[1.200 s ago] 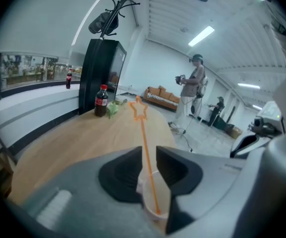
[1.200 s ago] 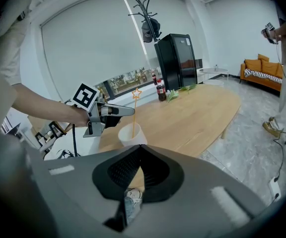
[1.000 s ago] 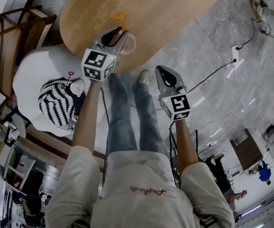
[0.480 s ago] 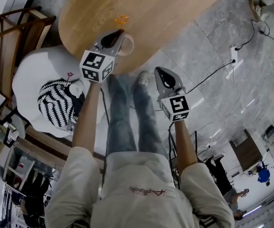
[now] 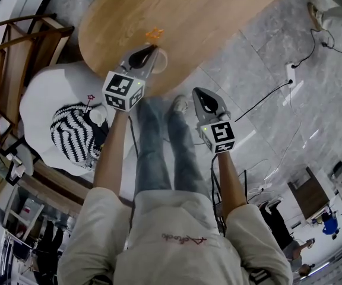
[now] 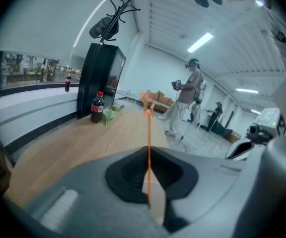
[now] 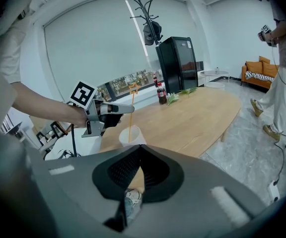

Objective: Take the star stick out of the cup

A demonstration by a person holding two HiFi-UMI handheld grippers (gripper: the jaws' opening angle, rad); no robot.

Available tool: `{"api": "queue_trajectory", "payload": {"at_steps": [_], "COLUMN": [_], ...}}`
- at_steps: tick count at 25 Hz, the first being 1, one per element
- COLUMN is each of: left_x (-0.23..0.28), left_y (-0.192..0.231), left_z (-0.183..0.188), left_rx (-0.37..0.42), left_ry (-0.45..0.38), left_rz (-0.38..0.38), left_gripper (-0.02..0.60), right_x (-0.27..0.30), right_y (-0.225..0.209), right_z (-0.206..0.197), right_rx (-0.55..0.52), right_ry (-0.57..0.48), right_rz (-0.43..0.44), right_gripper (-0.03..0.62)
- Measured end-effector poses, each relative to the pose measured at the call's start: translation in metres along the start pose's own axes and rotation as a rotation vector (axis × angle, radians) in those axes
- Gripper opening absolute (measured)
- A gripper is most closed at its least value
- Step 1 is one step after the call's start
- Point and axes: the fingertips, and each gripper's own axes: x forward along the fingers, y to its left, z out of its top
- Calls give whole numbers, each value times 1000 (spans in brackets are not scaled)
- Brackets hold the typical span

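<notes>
A white paper cup stands near the front edge of the oval wooden table. The orange star stick rises upright out of it, its lower end inside the cup. My left gripper is shut on the stick's shaft just above the cup's rim. In the left gripper view the stick runs up between the closed jaws to its star. My right gripper hangs shut and empty over the floor, off the table's edge. From the right gripper view I see the left gripper pinching the stick.
A cola bottle and a green item stand at the table's far end, near a black fridge. A wooden chair and a white cushion with a striped object sit left. A cable and power strip lie on the floor.
The left gripper has kept its hold on the stick over the cup. The head view has shifted slightly; the right gripper stays in place.
</notes>
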Motion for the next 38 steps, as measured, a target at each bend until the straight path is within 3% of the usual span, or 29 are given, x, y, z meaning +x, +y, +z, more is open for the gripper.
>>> {"api": "queue_trajectory", "payload": {"at_steps": [11, 29, 38], "left_x": [-40, -139, -195], "left_y": [-44, -146, -203], "left_z": [77, 189, 218], "left_rx": [67, 125, 141], "left_ry": [-83, -194, -250], "left_rz": [5, 32, 56], "left_gripper": [12, 12, 11], "right_x": [-35, -147, -220], "right_y": [4, 42, 71], "right_z": [53, 163, 203], "right_rx": [-36, -71, -129], "right_ry": [-96, -299, -384], "right_rz": [-8, -36, -52], "right_gripper": [3, 3, 3]}}
